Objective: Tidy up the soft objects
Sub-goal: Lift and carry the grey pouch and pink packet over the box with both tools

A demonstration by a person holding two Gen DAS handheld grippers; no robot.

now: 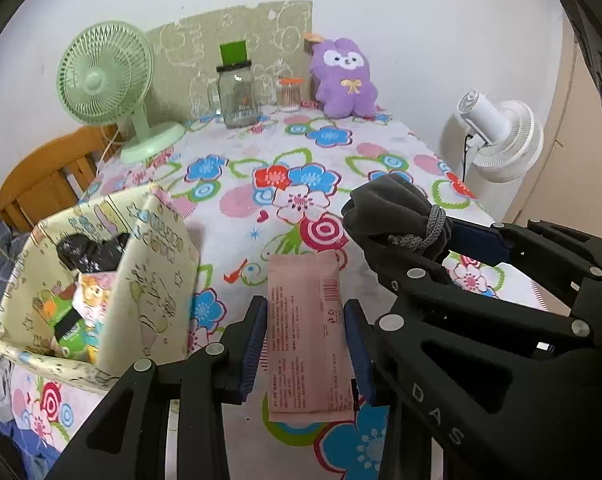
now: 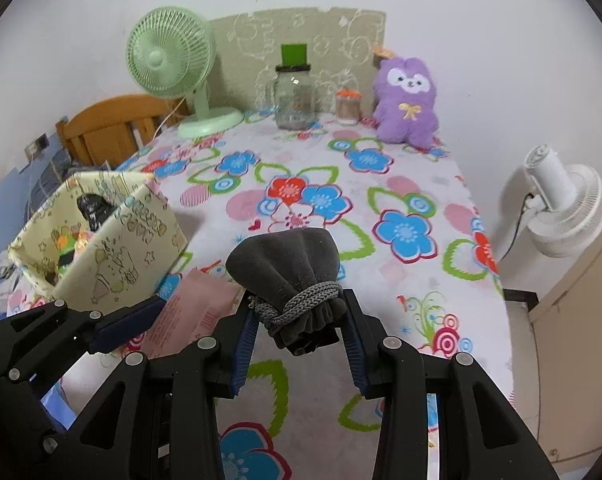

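Your left gripper (image 1: 305, 344) is clamped on a pink flat packet (image 1: 307, 332), its blue pads pressing the two long edges. The packet's long axis runs straight ahead along the fingers, one short end sticking out past the fingertips, the other back toward the gripper's body; its printed face with the barcode is turned up. It hangs clear above the flowered counter (image 1: 261, 168).

Just to the right of that gripper, your right gripper (image 2: 299, 320) is closed on a dark grey drawstring pouch (image 2: 287, 258). The pads squeeze the gathered neck where the grey cord (image 2: 309, 298) is wound around it. The pouch's bulging body points forward, away from the gripper, and the ruffled mouth points back between the fingers.

Left of and a little ahead of your left gripper stands a cream patterned fabric bin (image 1: 149, 280), open at the top, with something black and some colourful packs inside. Far ahead of both grippers, at the wall, sit a purple plush toy (image 2: 407, 100), a glass jar (image 2: 295, 98) and a green fan (image 2: 169, 58).
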